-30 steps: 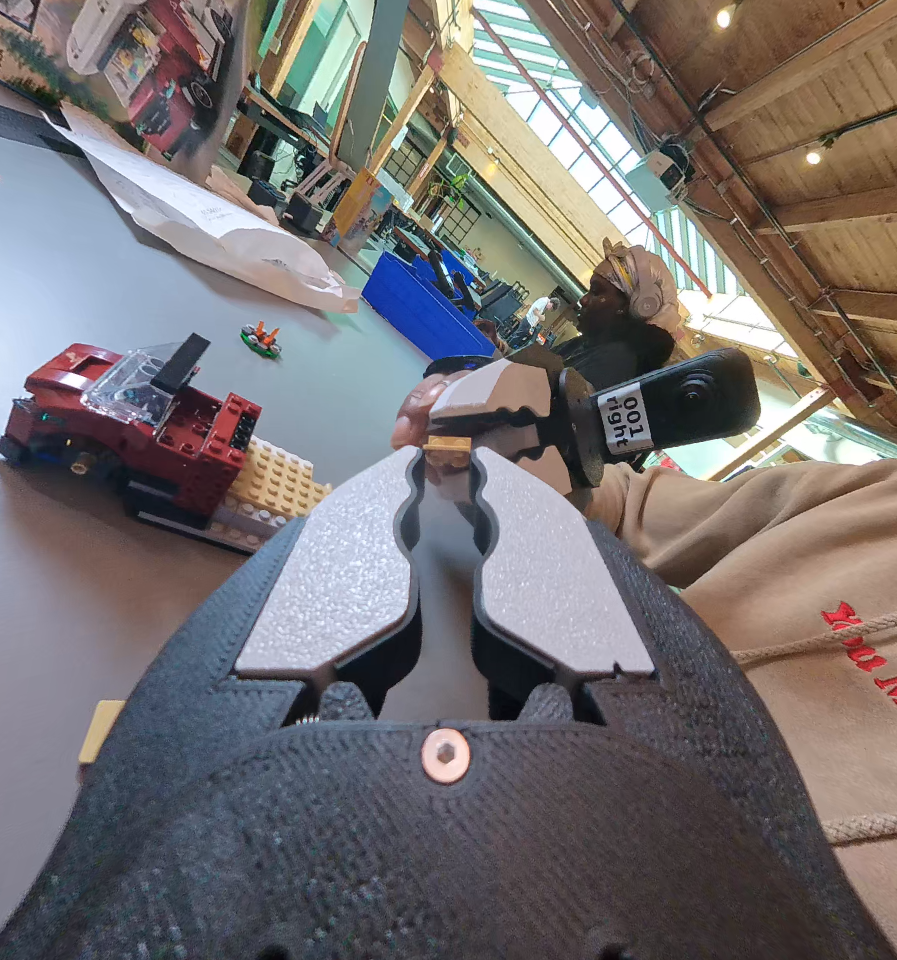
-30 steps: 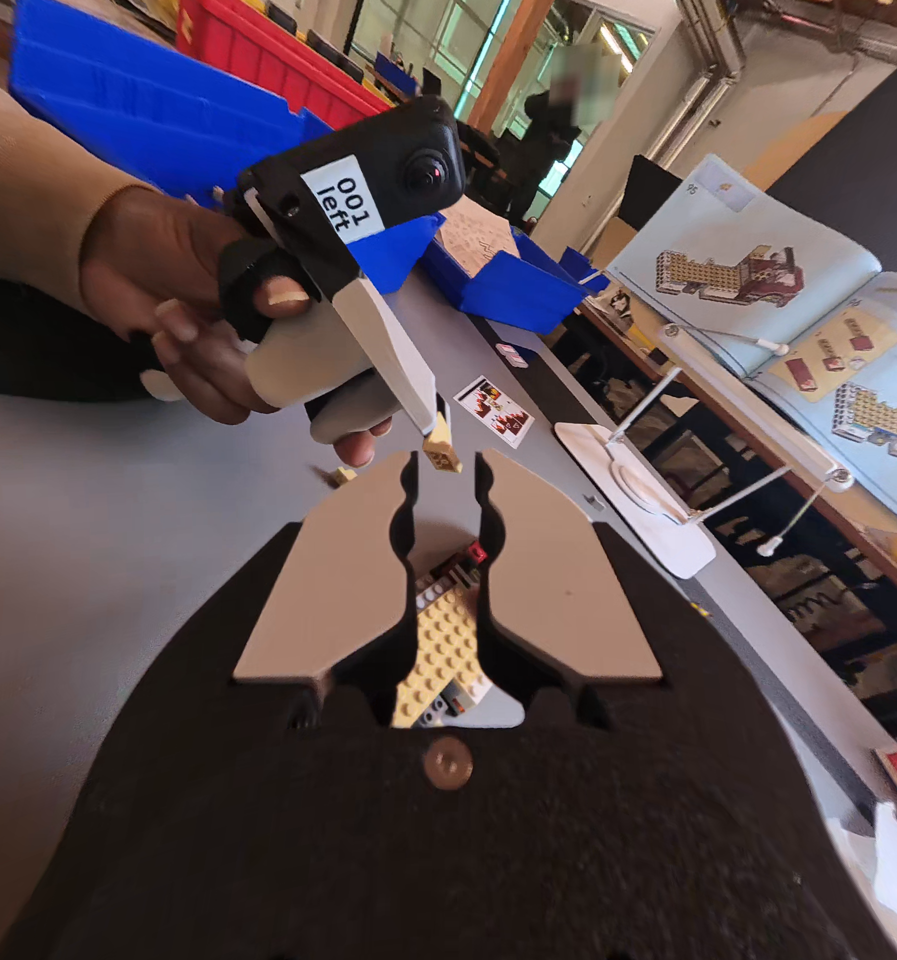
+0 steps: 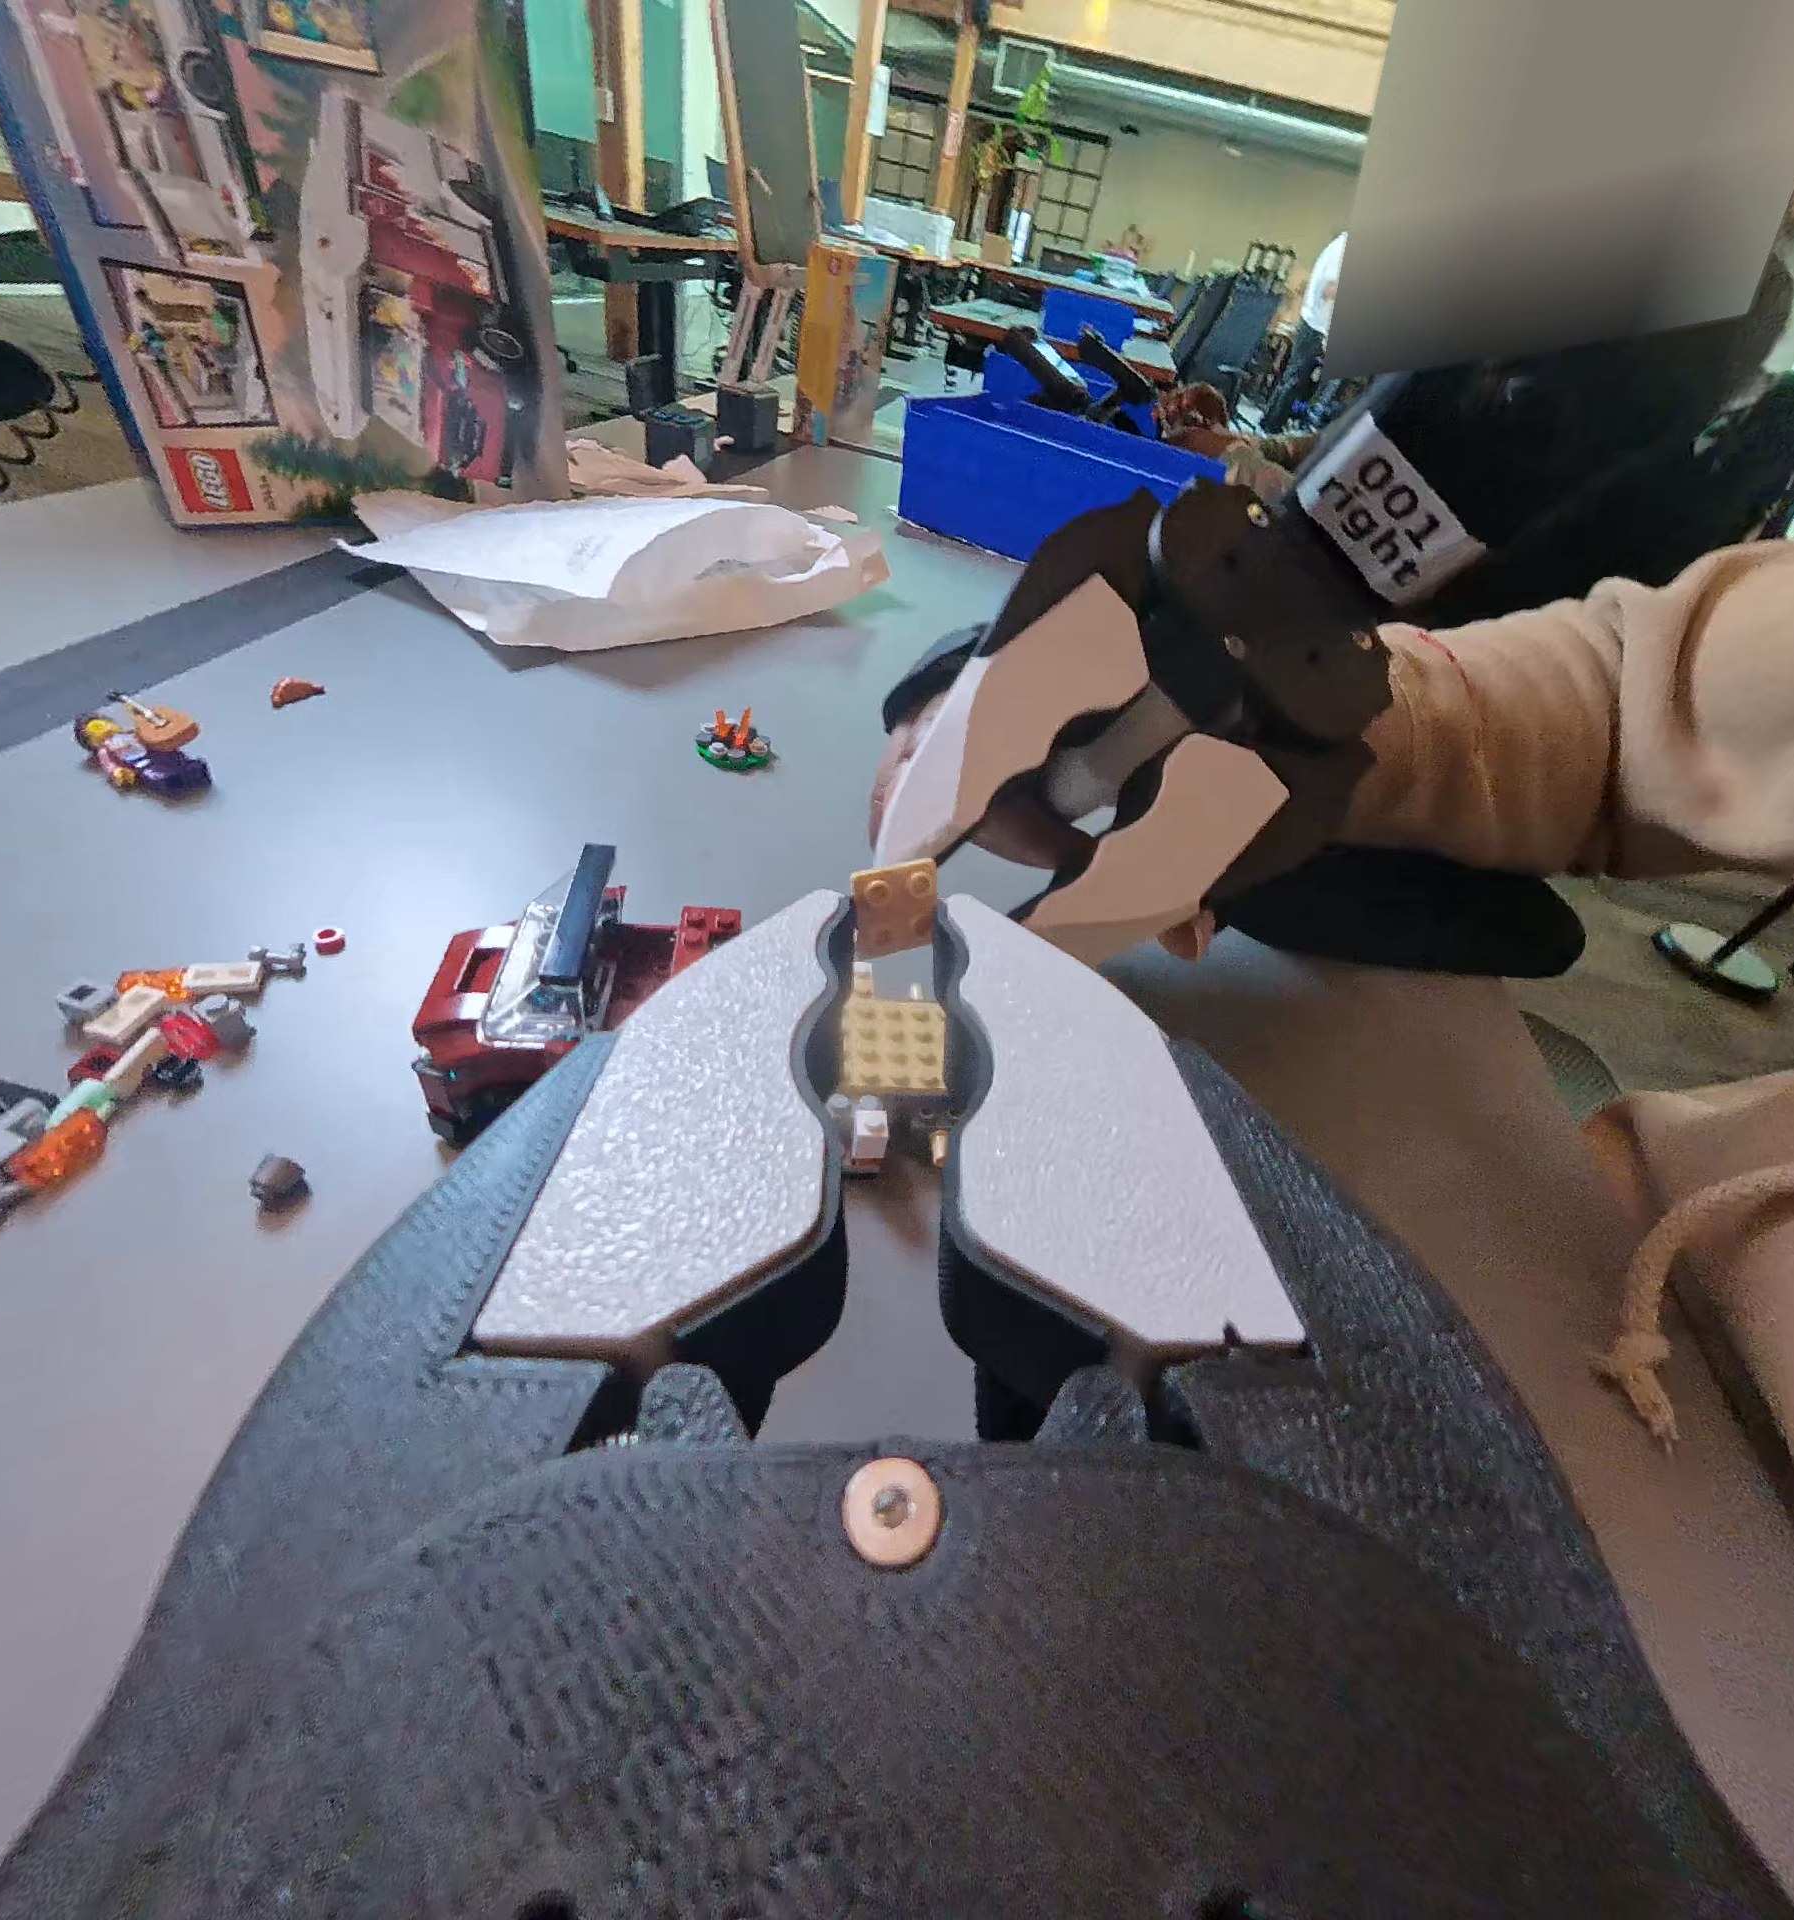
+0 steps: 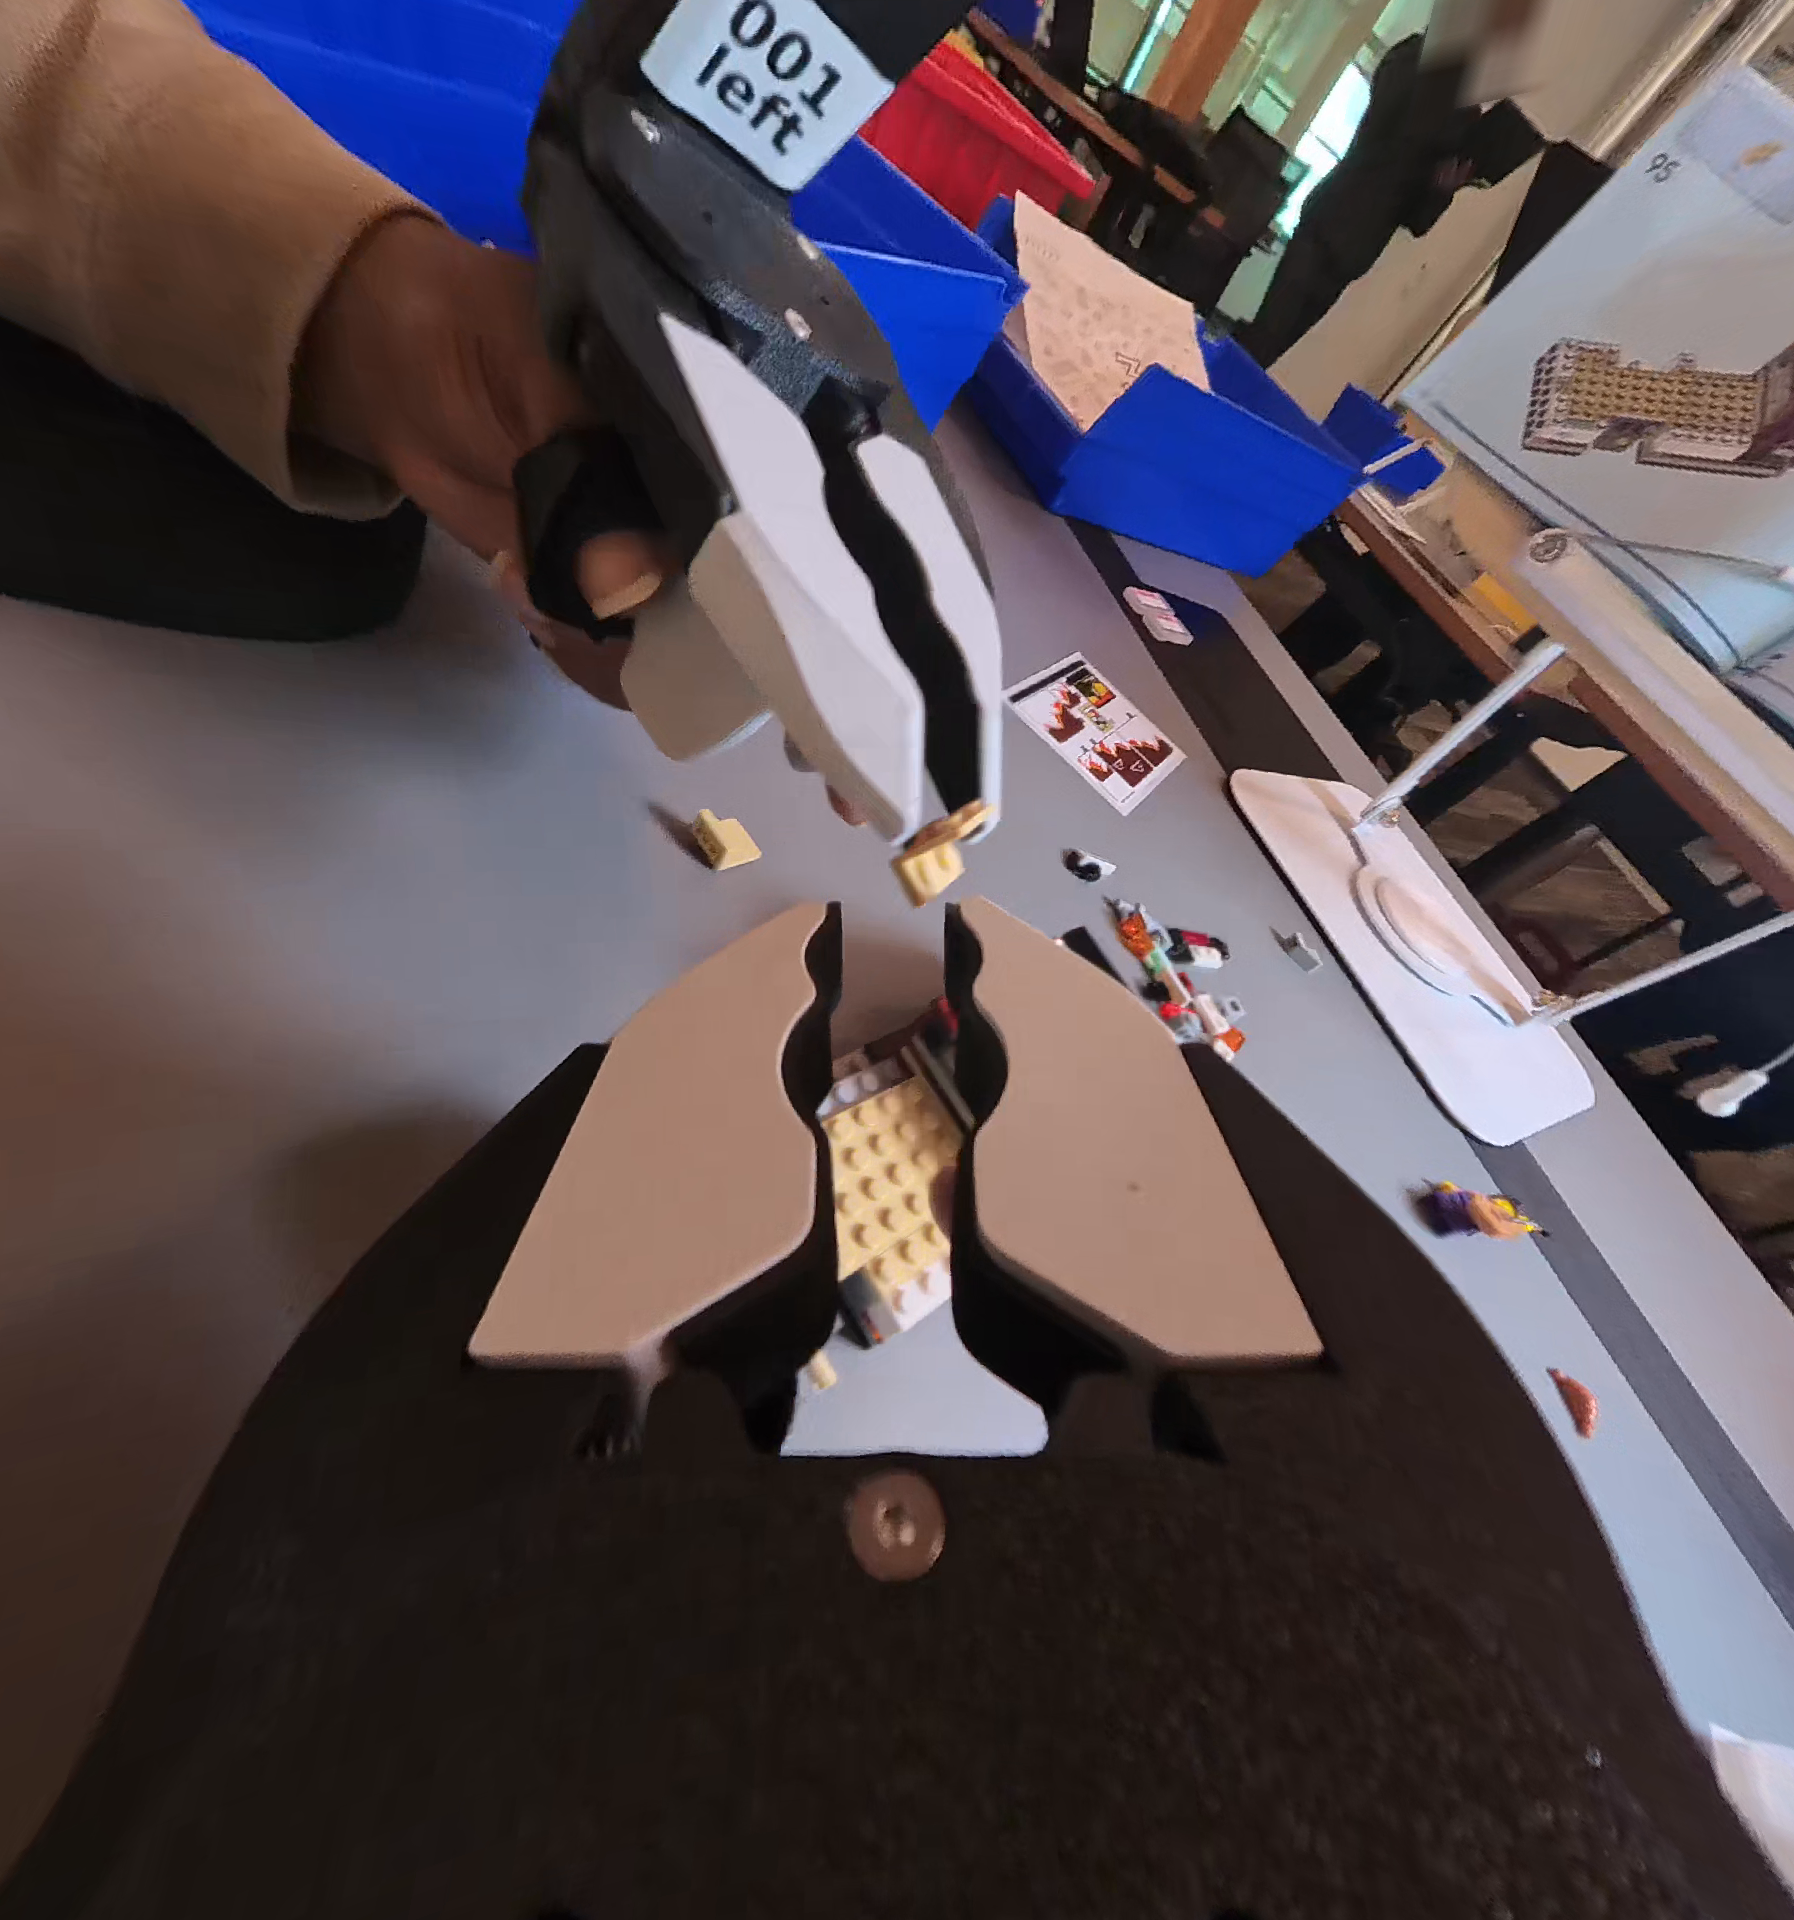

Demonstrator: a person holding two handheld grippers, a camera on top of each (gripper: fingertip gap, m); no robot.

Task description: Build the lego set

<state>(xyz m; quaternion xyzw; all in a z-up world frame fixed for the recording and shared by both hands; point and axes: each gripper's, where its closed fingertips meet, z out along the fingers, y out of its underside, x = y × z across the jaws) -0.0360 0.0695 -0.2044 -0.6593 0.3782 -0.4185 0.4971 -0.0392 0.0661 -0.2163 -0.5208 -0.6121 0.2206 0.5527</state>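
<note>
Your left claw [image 3: 891,920] grips a small tan studded plate [image 3: 895,906] by its edges, above the red brick car [image 3: 550,997] on the table [image 3: 457,790]. Your right claw [image 4: 891,914] is open, empty, just beside it.

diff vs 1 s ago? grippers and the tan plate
The left gripper has tipped down toward the grey table; its view now takes in the red car model and loose bricks. It keeps the small tan plate pinched at its fingertips, a cream piece hanging beneath. The right gripper stays open and empty, close in front of the plate. The model has not visibly moved.
</note>
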